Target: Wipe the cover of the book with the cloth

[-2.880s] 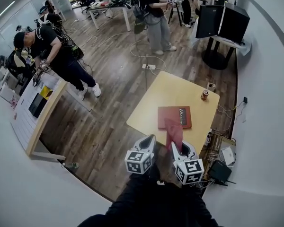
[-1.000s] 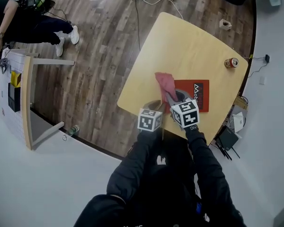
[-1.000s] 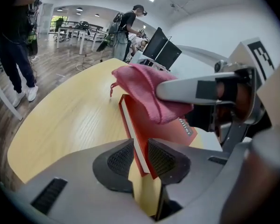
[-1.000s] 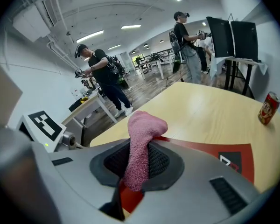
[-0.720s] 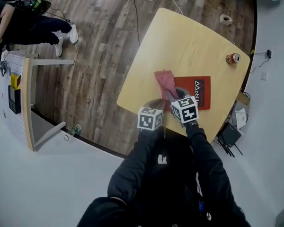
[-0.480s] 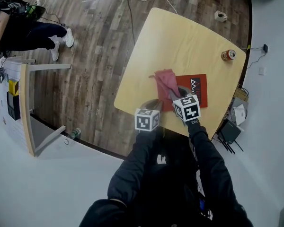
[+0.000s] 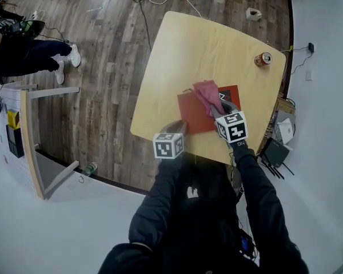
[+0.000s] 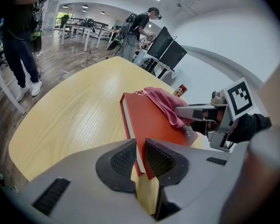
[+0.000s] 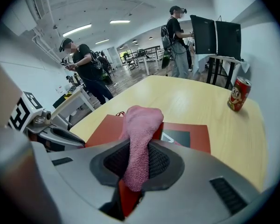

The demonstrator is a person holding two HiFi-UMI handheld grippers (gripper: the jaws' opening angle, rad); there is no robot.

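Note:
A red book (image 7: 194,113) lies on the yellow table (image 7: 183,50) near its front edge. My left gripper (image 7: 180,128) is shut on the book's near left corner; in the left gripper view the corner of the book (image 8: 151,122) sits between the pads of that gripper (image 8: 139,154). My right gripper (image 7: 218,109) is shut on a pink cloth (image 7: 206,92), which is draped over the book's right half. In the right gripper view the cloth (image 9: 141,122) rises from the right gripper (image 9: 137,161) and lies on the book (image 9: 192,137). The cloth (image 8: 162,102) covers part of the white title.
A red drink can (image 7: 263,59) stands near the table's far right corner; the can (image 9: 238,94) is well apart from the book. Beyond the table are monitors on a stand (image 9: 214,34), several people (image 9: 84,69) and cables on the wooden floor (image 7: 103,50).
My right gripper has dragged the cloth from the book's left part to its right part, baring the red cover at the left. The left gripper stays at the book's corner.

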